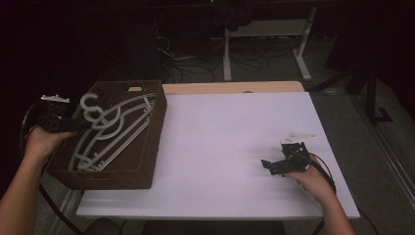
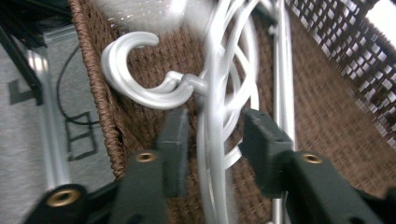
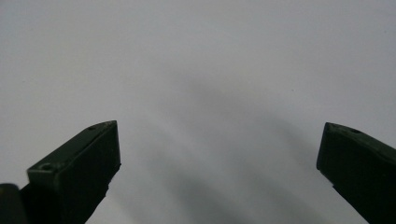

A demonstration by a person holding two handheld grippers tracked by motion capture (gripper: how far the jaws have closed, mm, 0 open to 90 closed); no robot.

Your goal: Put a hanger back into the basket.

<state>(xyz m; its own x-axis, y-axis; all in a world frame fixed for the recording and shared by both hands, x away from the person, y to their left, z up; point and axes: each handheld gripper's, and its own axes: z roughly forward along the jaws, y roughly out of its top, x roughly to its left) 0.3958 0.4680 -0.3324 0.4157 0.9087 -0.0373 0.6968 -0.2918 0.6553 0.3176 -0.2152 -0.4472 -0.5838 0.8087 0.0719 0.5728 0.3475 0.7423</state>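
Note:
Several white plastic hangers (image 1: 117, 128) lie in a brown woven basket (image 1: 149, 156) at the table's left end. My left gripper (image 1: 74, 125) reaches over the basket's left rim at the hangers' hooks. In the left gripper view its jaws (image 2: 215, 135) stand apart around the neck of a hanger (image 2: 140, 93). The neck passes between the pads with a gap on each side, and the hook curls up and left beyond them. My right gripper (image 1: 268, 164) rests low over the white tabletop at the right. Nothing is between its open jaws (image 3: 219, 144).
The white tabletop (image 1: 230, 137) stretches between the basket and my right hand. A wooden strip (image 1: 235, 87) runs along its far edge. Beyond it are desk legs and cables on a dark floor. The basket's left side overhangs an aluminium rail (image 2: 46, 140).

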